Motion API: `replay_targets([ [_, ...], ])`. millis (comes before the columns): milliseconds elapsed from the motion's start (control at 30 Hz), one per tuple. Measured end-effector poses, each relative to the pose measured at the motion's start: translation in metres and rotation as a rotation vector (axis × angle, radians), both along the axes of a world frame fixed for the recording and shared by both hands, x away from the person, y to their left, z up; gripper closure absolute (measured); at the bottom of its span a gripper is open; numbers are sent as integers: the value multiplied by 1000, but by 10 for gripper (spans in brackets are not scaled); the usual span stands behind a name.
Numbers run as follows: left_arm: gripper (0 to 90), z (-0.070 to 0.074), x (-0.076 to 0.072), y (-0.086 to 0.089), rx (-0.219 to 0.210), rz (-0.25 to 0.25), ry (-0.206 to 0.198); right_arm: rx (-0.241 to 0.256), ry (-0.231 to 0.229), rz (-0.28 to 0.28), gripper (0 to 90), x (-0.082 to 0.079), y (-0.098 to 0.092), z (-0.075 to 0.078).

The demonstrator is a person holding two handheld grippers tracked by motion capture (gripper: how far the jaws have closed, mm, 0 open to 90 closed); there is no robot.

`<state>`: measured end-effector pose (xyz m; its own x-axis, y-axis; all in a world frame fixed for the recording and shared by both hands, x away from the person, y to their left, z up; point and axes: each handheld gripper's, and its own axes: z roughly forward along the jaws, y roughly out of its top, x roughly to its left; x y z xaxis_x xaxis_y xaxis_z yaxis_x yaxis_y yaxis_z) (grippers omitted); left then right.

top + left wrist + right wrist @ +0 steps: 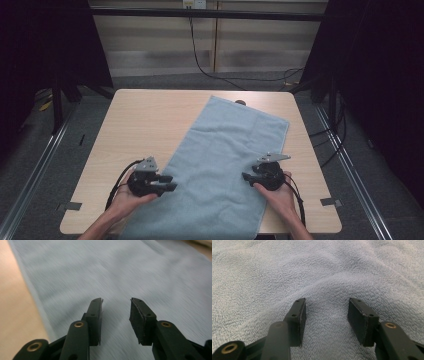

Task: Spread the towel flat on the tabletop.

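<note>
A light blue towel [225, 160] lies spread flat and slanted across the wooden table [145, 120], from the far middle to the near edge. My left gripper [169, 183] sits at the towel's left edge, open, jaws pointing right over the cloth. In the left gripper view the left gripper [116, 302] has a clear gap between its jaws above the blurred towel [125, 272]. My right gripper [246, 176] rests over the towel's right side, pointing left. In the right gripper view the right gripper [327, 301] stands open over the towel [317, 267], with a soft ridge of cloth between its jaws.
The towel's near end reaches the table's front edge. Bare wood [130, 135] lies left of the towel, and a narrow strip [300, 150] lies right of it. Dark curtains and metal rails flank the table. A small dark object [240, 102] sits at the far edge by the towel.
</note>
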<state>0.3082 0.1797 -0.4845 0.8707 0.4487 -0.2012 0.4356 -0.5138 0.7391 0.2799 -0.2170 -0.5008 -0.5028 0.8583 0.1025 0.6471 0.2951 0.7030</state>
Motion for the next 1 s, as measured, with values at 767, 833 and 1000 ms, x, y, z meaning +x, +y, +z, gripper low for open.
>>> replay_targets([
  [767, 628, -17, 45, -12, 87, 50, -60, 12, -1, 11, 486, 4, 5, -1],
  [833, 628, -16, 39, -5, 87, 46, -37, 19, -5, 27, 486, 7, 8, -2],
  [1000, 620, -19, 23, 11, 42, 49, -38, 36, -1, 49, 470, 17, 18, -2],
])
